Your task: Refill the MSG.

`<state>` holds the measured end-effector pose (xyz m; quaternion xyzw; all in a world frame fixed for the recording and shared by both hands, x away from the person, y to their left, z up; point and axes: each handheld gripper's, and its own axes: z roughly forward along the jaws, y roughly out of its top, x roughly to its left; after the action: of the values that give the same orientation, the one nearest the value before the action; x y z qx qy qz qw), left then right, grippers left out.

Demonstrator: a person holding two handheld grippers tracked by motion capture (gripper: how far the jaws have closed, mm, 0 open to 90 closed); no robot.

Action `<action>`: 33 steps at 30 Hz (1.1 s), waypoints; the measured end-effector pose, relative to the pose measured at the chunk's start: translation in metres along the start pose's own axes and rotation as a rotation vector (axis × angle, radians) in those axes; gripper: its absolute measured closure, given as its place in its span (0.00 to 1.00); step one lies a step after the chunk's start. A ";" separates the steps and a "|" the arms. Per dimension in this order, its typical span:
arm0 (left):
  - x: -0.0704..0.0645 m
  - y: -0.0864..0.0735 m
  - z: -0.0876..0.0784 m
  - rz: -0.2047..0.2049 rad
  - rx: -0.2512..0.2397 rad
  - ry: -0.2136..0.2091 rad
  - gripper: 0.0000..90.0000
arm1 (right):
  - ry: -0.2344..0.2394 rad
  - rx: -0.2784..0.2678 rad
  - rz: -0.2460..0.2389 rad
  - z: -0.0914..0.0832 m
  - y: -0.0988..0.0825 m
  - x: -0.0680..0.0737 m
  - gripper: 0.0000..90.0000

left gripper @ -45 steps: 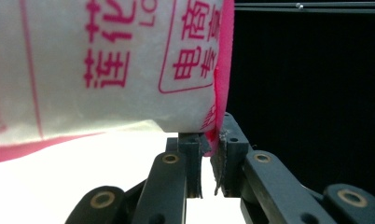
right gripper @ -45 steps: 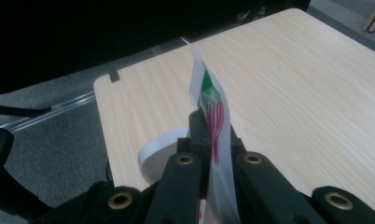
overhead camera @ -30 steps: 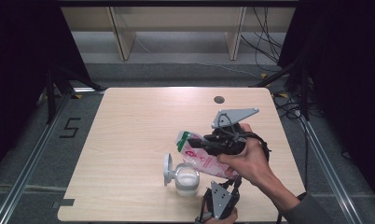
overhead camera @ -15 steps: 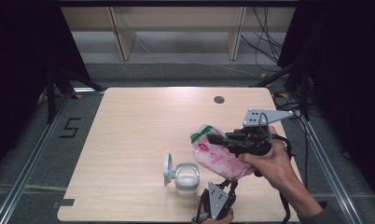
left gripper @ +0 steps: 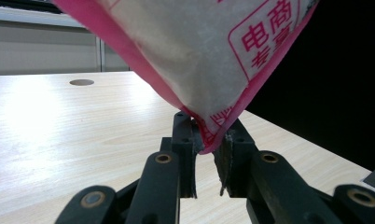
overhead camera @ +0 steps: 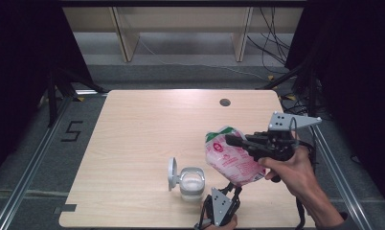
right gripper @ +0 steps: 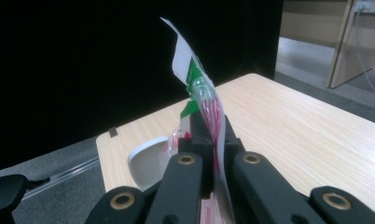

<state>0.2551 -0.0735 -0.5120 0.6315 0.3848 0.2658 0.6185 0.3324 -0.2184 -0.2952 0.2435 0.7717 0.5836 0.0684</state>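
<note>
Our right gripper (overhead camera: 231, 140) sits at the right of the high view, jaws pinched tight on the upper edge of the pink and white bag (overhead camera: 231, 160), which hangs in the air just right of centre. In the right gripper view we see the bag's green and white top edge (right gripper: 195, 79) standing up between the pressed black jaws. Our left gripper (overhead camera: 227, 191), at the bottom edge of the high view, points up at the bag's lower corner (left gripper: 213, 135); its jaws have just been opening, and the corner sits between them. Left of it, a clear jar (overhead camera: 191, 182) rests on the wooden table (overhead camera: 142, 124), its lid (overhead camera: 172, 173) propped alongside.
</note>
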 end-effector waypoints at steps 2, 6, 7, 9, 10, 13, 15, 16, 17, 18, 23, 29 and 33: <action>0.001 0.000 0.000 -0.001 -0.008 -0.004 0.84 | -0.003 -0.024 -0.002 -0.003 -0.001 -0.002 1.00; 0.000 0.000 -0.003 0.011 0.001 -0.005 0.81 | -0.018 -0.037 0.003 -0.011 -0.004 -0.003 1.00; -0.001 -0.001 -0.004 0.008 -0.006 -0.002 0.79 | -0.012 -0.044 0.013 -0.013 -0.005 -0.003 1.00; -0.001 -0.002 -0.007 0.043 0.024 -0.012 0.75 | -0.022 -0.066 -0.003 -0.016 -0.005 -0.005 1.00; 0.000 -0.003 -0.008 0.065 0.038 -0.011 0.74 | -0.022 -0.057 0.013 -0.018 -0.006 -0.005 1.00; 0.000 -0.009 -0.013 0.075 0.057 -0.018 0.67 | -0.035 -0.083 0.002 -0.023 -0.007 -0.008 1.00; -0.001 -0.013 -0.016 0.071 0.031 -0.036 0.65 | -0.037 -0.079 0.025 -0.027 -0.009 -0.009 1.00; -0.001 -0.014 -0.021 0.079 0.054 -0.022 0.64 | -0.039 -0.080 0.027 -0.028 -0.011 -0.010 1.00; 0.001 -0.014 -0.024 0.103 0.050 -0.033 0.63 | -0.061 -0.086 0.017 -0.029 -0.012 -0.011 1.00; -0.002 -0.015 -0.026 0.070 0.050 -0.036 0.61 | -0.060 -0.083 0.011 -0.030 -0.013 -0.013 1.00; 0.001 -0.008 -0.043 0.168 0.046 -0.081 0.54 | -0.069 -0.073 0.057 -0.033 -0.023 -0.016 1.00; 0.013 0.001 -0.065 0.199 0.055 -0.088 0.49 | -0.069 -0.085 0.070 -0.030 -0.036 -0.023 1.00; 0.023 0.012 -0.075 0.202 0.062 -0.089 0.47 | -0.062 -0.084 0.087 -0.025 -0.044 -0.024 1.00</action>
<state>0.2093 -0.0104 -0.4960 0.6971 0.2992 0.2863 0.5852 0.3306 -0.2603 -0.3331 0.2919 0.7325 0.6101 0.0769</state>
